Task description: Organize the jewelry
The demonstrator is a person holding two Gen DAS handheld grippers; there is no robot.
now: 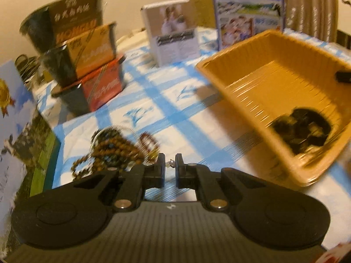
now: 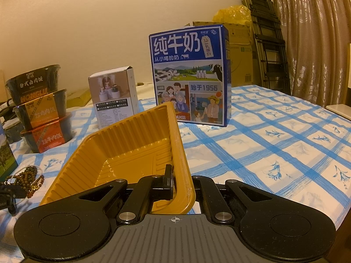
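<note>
Left claw (image 1: 170,164): jaws nearly closed, pinching a small pale jewelry bit (image 1: 170,164) at the tips, low over the checked cloth (image 1: 166,100). Bead pile (image 1: 114,149) sits on the cloth just left of that claw. Right claw (image 2: 173,180): clamped on the rim of the yellow tray (image 2: 140,140), tray tilted up. Dark beads (image 1: 302,129) lie in the tray's low corner. Milk box (image 2: 189,74) stands behind the tray.

Three stacked bowls (image 2: 41,107), two boxes, one yellow tray (image 2: 122,153).
</note>
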